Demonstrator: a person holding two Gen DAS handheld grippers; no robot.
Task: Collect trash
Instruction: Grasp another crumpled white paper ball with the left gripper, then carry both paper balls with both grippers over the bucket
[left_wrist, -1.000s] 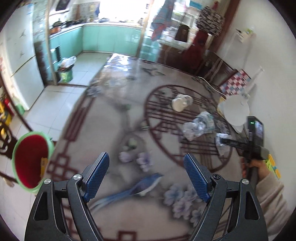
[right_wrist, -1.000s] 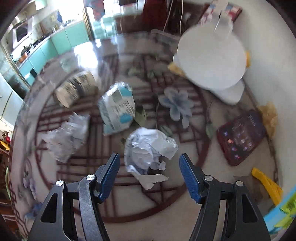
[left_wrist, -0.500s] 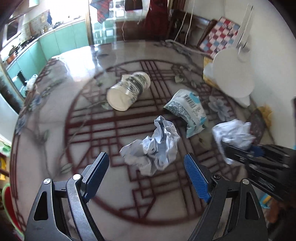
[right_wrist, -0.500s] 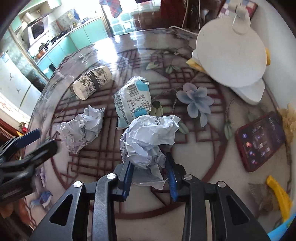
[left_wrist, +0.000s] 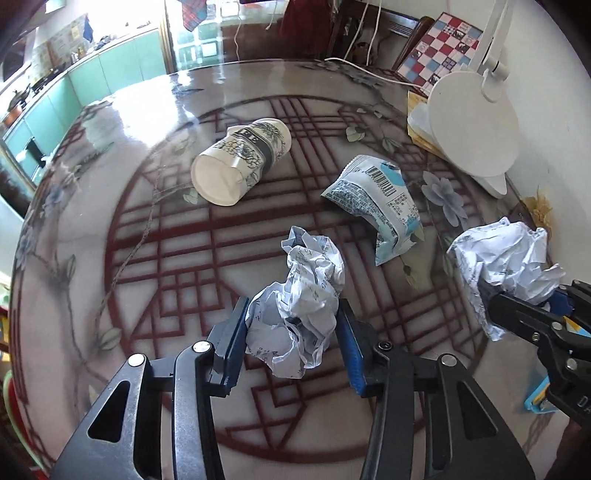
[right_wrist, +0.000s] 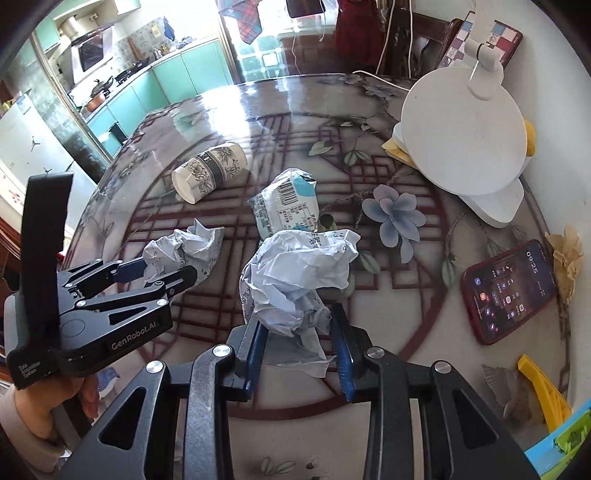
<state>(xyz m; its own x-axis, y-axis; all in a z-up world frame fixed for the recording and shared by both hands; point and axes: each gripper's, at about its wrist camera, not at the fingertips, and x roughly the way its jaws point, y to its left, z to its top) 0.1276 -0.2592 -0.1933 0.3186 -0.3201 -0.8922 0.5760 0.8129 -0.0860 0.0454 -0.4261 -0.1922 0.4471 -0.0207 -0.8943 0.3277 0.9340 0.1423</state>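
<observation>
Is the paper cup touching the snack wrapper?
Apart. The left wrist view shows bare table between the cup and the wrapper.

On the bench (right_wrist: 424, 362), a paper cup (right_wrist: 208, 171) lies on its side at the far left with a snack wrapper (right_wrist: 286, 205) to its right. Nearer, two crumpled paper balls sit side by side, the left one (left_wrist: 299, 306) and the right one (right_wrist: 299, 277). A phone (right_wrist: 511, 290) lies flat at the right, before a lamp base (right_wrist: 463, 138).

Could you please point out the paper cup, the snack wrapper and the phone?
paper cup (left_wrist: 243, 162), left wrist view, patterned side.
snack wrapper (left_wrist: 380, 195), left wrist view, printed middle.
phone (right_wrist: 511, 290), right wrist view, lit screen.
</observation>
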